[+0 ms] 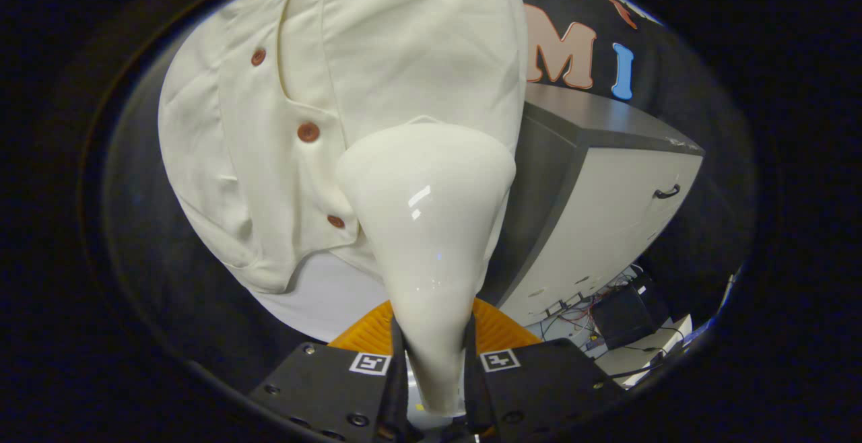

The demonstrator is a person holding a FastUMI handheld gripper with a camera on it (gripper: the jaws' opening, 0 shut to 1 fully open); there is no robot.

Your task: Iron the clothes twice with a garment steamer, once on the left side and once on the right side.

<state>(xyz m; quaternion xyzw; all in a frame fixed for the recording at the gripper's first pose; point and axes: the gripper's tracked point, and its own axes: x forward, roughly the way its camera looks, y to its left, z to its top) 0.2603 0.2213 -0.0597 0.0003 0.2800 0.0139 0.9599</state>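
Steamer [424,227] clamped by its handle between the gripper [434,362] fingers, its head pointing straight ahead against the shirt [377,59], right of the buttons [308,132]

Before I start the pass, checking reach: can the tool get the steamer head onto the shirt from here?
Probably yes: the tool is shut on the steamer, whose head already lies against the cream shirt, nothing between.

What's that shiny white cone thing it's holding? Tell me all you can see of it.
It is the garment steamer, smooth glossy cream plastic. Its narrow handle sits clamped between both fingers of the hand-held gripper, and it widens to a broad head just ahead of them. The head points at the cream buttoned shirt hanging beyond; whether they touch is unclear.
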